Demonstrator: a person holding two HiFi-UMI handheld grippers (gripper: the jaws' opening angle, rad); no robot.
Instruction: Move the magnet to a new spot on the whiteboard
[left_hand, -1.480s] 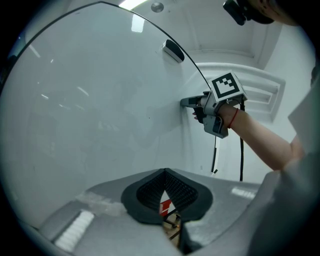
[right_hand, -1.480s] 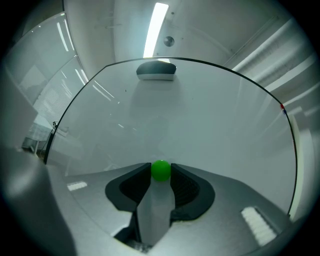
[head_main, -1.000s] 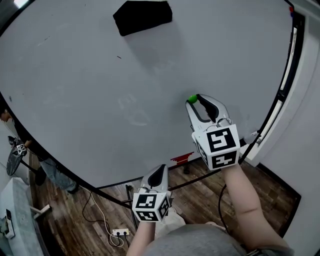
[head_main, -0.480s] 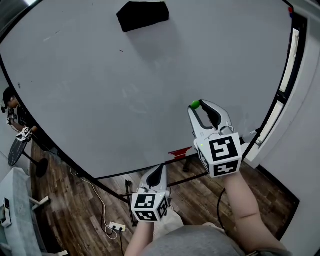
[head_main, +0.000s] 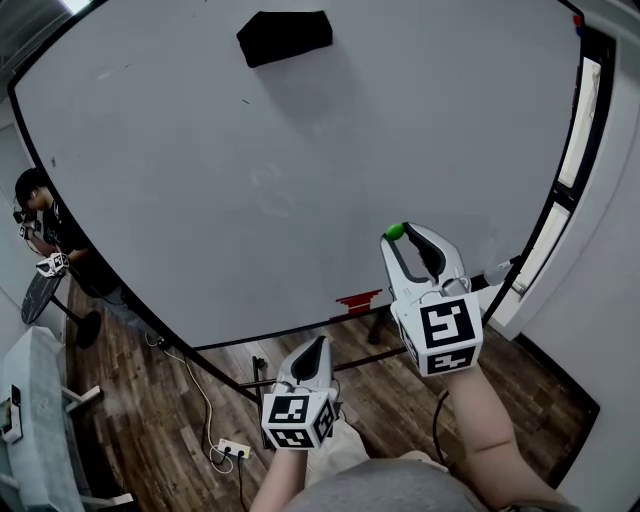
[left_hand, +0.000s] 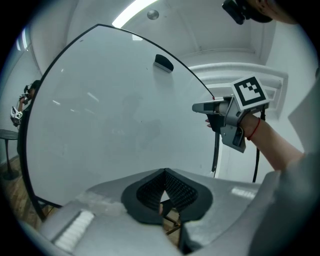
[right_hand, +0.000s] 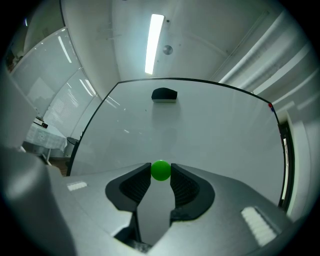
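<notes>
the whiteboard (head_main: 200, 150) stands upright in front of you with nearly all of its face bare, which suits the task: the magnet can likely cling almost anywhere on it. your right gripper (head_main: 401, 236) is raised to the board's lower right part, its jaws clamped on the green magnet (head_main: 395, 232). the right gripper view shows the ball pinched at the very tips of the ribbed pads (right_hand: 181, 186). that hold looks chosen so the magnet sticks out ahead of the tool and meets the board first. whether the magnet touches the board just now i cannot tell. your left gripper (head_main: 313, 350) hangs low, below the board's bottom edge, its jaws closed together on nothing. it is probably parked out of the way, since one tool is enough here. the black eraser (head_main: 285, 37) sits high on the board, well apart from the magnet.

for room, the broad middle and left of the board lie open, so a move up or leftward looks free. the black frame (head_main: 597, 70) down the right side is near your right gripper, and the bottom edge is close below it, so those directions have the least margin. with a tip-only hold, the ball could slip if it drags on the surface.
</notes>
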